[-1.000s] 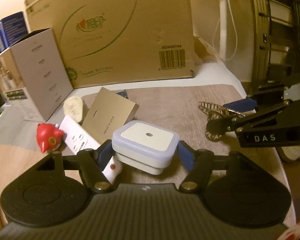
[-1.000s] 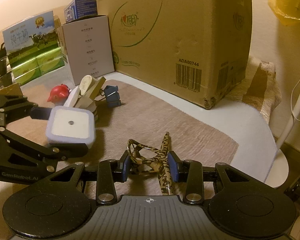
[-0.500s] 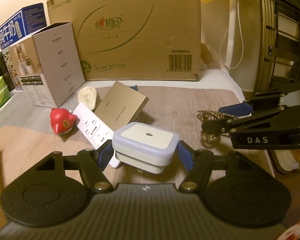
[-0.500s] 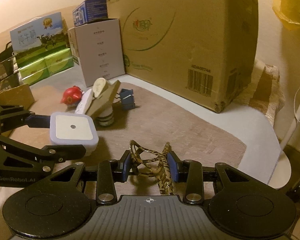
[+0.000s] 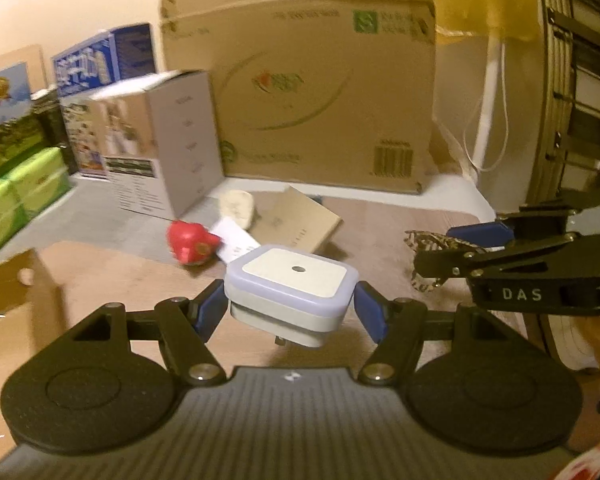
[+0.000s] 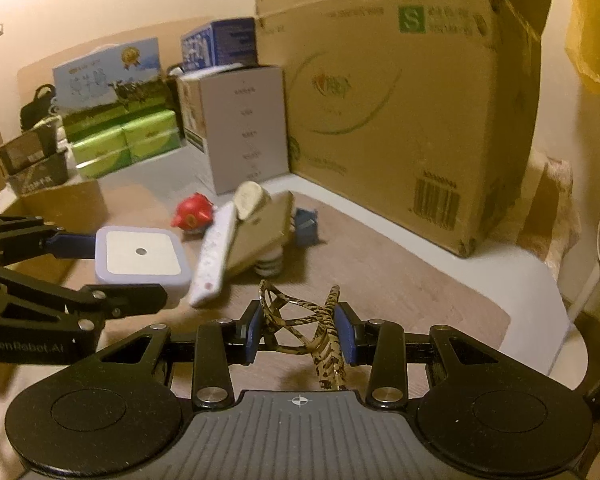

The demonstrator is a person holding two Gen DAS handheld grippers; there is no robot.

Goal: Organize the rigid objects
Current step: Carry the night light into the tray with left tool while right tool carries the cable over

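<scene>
The square white night light with its pale lilac rim sits level, pinched in my left gripper above the mat. My right gripper clamps a leopard-print hair clip, held level beside it.

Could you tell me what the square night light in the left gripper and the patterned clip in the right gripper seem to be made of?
The night light looks like smooth matte plastic: a white face, a translucent pale rim and moulded rounded corners. The patterned clip looks like hard glossy plastic or acetate with a tortoiseshell print; thin rigid loops catch the light, though lacquered metal cannot be excluded.
</scene>
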